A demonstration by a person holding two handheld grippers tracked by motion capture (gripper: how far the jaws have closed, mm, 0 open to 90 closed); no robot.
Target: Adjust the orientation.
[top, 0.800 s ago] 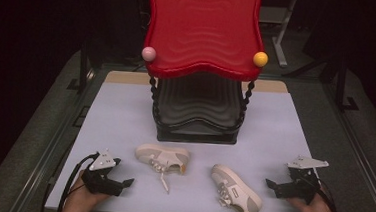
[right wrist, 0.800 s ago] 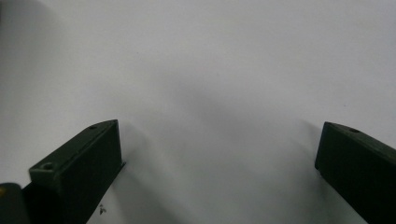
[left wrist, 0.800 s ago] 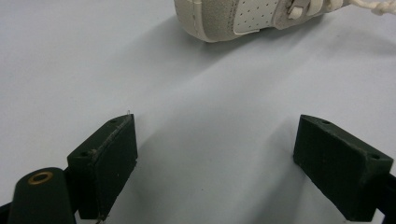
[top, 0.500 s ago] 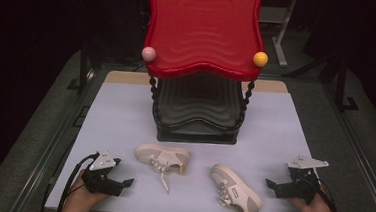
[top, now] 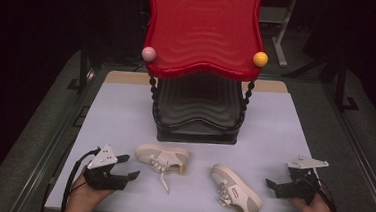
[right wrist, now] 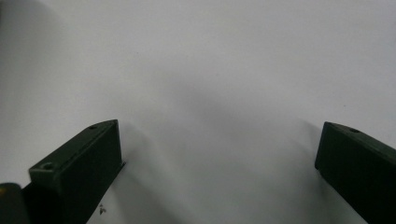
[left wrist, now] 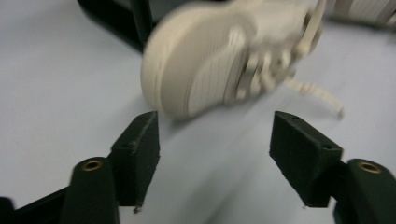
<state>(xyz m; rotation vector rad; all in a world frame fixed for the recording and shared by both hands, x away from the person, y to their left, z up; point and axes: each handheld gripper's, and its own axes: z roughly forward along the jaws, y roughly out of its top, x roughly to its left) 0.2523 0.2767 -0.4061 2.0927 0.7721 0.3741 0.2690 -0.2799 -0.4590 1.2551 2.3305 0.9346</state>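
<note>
Two cream sneakers lie on the white tabletop (top: pixel 125 111). The left sneaker (top: pixel 162 158) rests on its side with a lace trailing toward me. The right sneaker (top: pixel 235 192) points diagonally toward the near edge. My left gripper (top: pixel 129 166) is open just left of the left sneaker, jaws facing it. In the left gripper view that sneaker (left wrist: pixel 219 60) is blurred, its toe just beyond the open left gripper (left wrist: pixel 215 154), with nothing between the pads. My right gripper (top: pixel 277 180) stands open to the right of the right sneaker, apart from it. Bare table lies between the jaws of the right gripper (right wrist: pixel 219 158).
A two-tier rack stands at the table's middle back: a red wavy top tray (top: pixel 203 32) with a pink ball (top: pixel 148 53) and a yellow ball (top: pixel 260 59) at its corners, and a black lower tray (top: pixel 198 111). Dark metal rails run along both table sides.
</note>
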